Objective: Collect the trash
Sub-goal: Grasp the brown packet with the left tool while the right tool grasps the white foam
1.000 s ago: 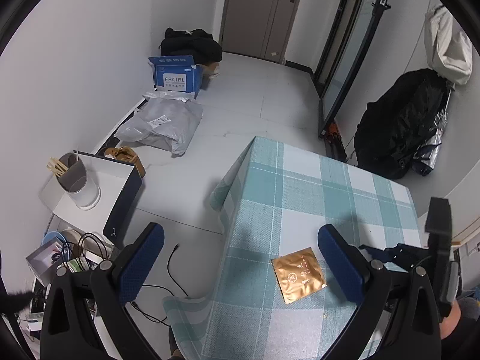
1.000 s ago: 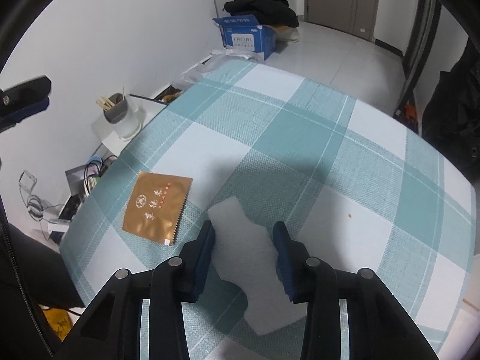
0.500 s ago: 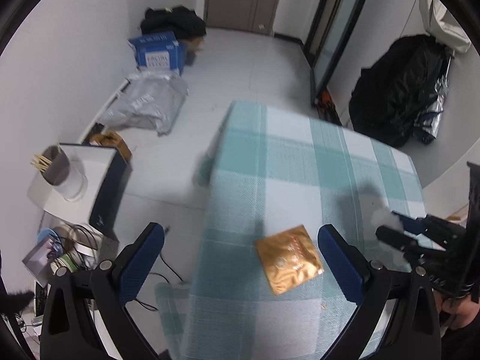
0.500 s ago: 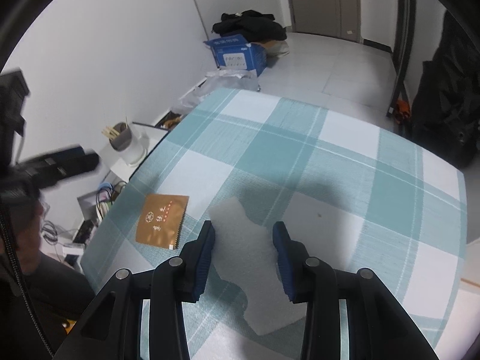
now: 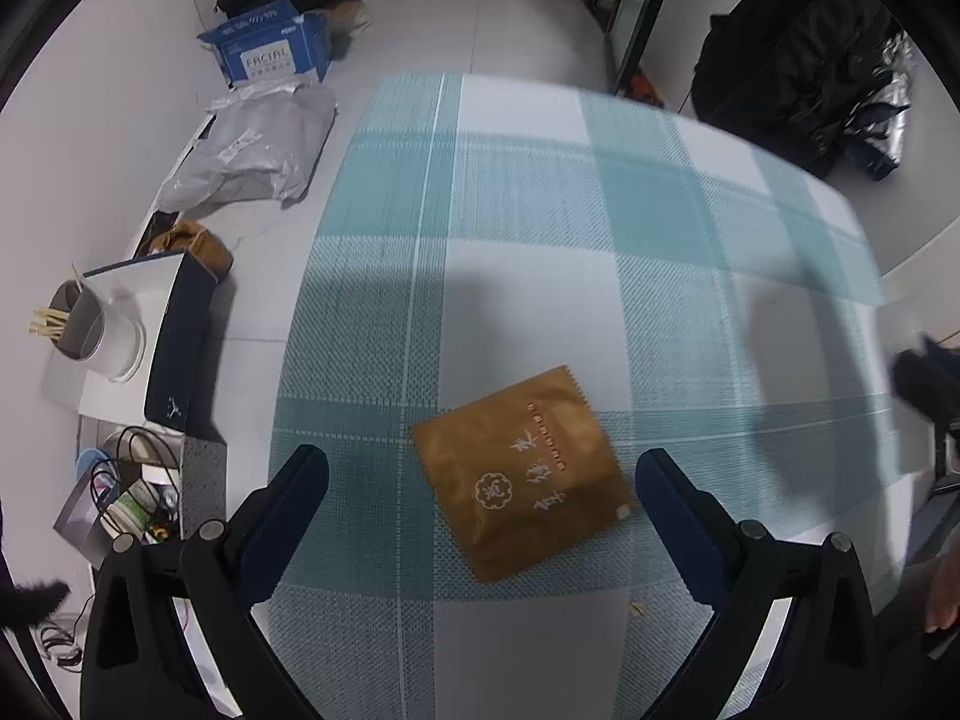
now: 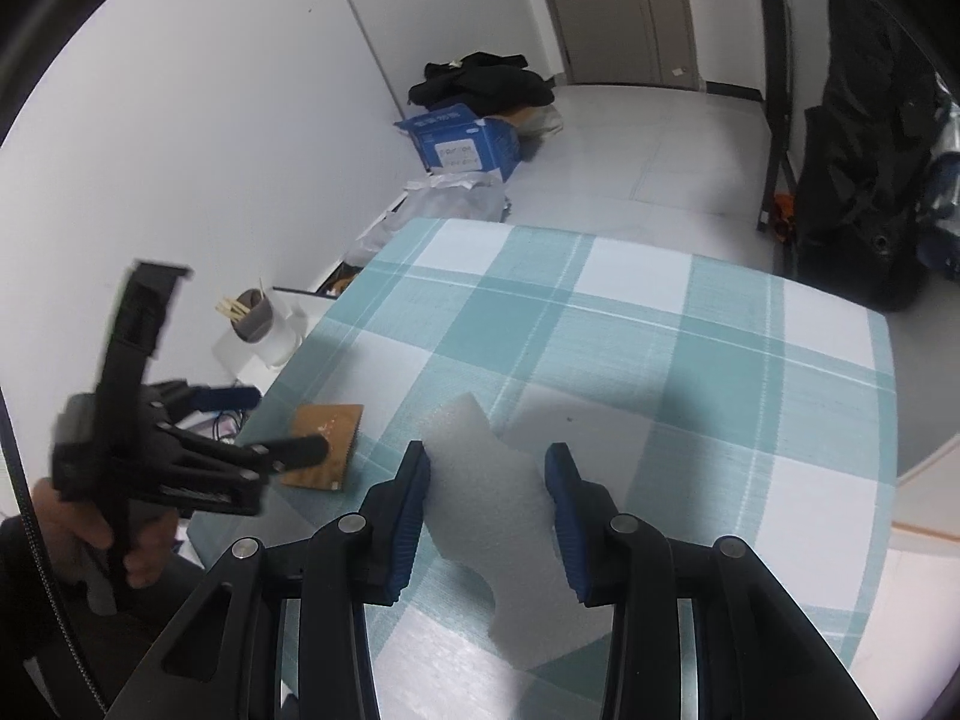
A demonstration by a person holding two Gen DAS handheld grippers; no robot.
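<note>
A brown foil packet (image 5: 522,471) with light print lies flat on the teal-and-white checked tablecloth (image 5: 540,228). My left gripper (image 5: 483,480) is open, its fingers on either side of the packet, just above it. The right wrist view shows the packet (image 6: 327,444) partly behind the left gripper (image 6: 288,426). My right gripper (image 6: 489,477) is shut on a white foam piece (image 6: 492,504) and holds it above the tablecloth (image 6: 690,330).
Left of the table on the floor are a white box with a grey cup of sticks (image 5: 78,324), grey plastic bags (image 5: 252,150), a blue carton (image 5: 270,48) and cables (image 5: 126,486). A black bag (image 5: 798,48) hangs at the far right. The table's left edge is close to the packet.
My left gripper has moved in over the table and down, so the packet now lies between its fingers. My right gripper has lifted with the foam piece and pulled back.
</note>
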